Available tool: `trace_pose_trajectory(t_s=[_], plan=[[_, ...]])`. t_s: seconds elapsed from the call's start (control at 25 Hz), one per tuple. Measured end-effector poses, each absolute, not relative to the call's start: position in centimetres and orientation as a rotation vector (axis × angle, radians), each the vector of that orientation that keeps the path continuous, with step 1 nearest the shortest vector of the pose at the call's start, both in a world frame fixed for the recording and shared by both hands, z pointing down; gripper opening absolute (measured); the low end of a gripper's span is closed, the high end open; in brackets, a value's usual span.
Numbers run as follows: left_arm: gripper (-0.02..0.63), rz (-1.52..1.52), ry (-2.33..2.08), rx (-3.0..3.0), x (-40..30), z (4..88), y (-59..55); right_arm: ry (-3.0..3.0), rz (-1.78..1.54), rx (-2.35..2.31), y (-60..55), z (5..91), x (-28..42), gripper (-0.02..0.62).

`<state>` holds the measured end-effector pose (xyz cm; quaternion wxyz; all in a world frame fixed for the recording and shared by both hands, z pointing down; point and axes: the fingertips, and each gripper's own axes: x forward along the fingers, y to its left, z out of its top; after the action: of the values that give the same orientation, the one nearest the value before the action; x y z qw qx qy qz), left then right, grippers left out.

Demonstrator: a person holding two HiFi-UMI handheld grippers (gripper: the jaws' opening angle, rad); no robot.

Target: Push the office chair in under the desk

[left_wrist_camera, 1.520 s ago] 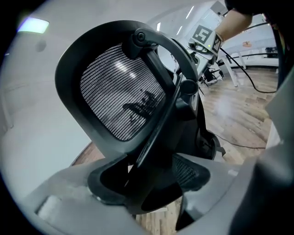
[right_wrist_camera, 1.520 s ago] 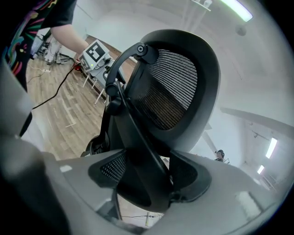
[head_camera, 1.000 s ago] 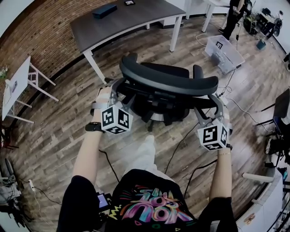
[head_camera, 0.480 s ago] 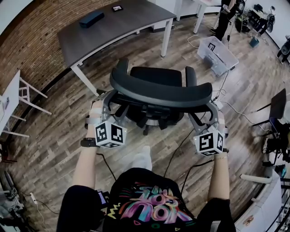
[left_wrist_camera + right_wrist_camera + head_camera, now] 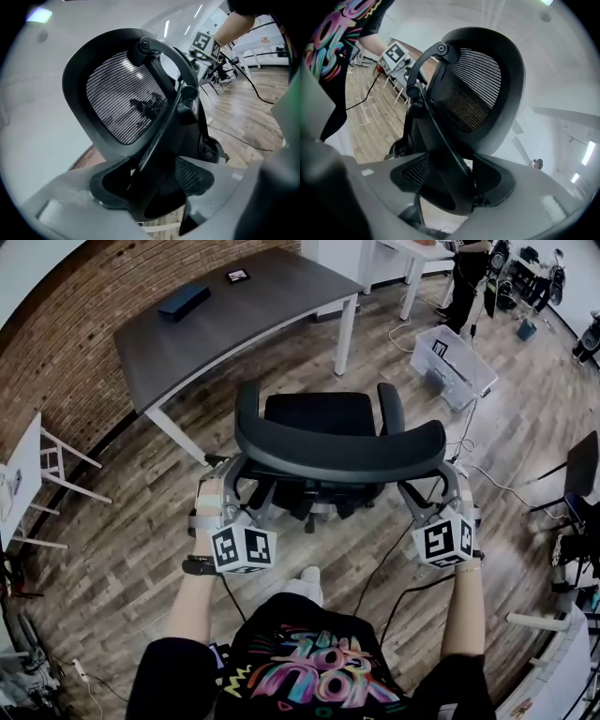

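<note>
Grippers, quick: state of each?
Left gripper: closed on the office chair's back frame.
Right gripper: closed on that frame, opposite side.

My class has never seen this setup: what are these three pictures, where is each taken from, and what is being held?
A person, not a robot, works here. The wide picture comes from a camera on their head, looking down. They carry a left hand-held gripper and a right hand-held gripper; the marked cubes belong to them. The other two pictures come from a camera riding on each. Both clamp the back frame of the office chair, whose seat points toward the desk. On the desk lie a dark case and a small flat device.
</note>
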<state>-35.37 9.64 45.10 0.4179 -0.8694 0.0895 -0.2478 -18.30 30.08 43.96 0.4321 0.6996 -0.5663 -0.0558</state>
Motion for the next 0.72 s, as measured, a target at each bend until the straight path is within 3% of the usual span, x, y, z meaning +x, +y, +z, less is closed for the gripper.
trace_pose_trajectory(t_s=[0.72], plan=[[0.291,-0.631,0.362,-2.210,-28.3,44.3,1.9,-1.478,-0.205,1.711,20.2,43.7,-9.2,0.290]])
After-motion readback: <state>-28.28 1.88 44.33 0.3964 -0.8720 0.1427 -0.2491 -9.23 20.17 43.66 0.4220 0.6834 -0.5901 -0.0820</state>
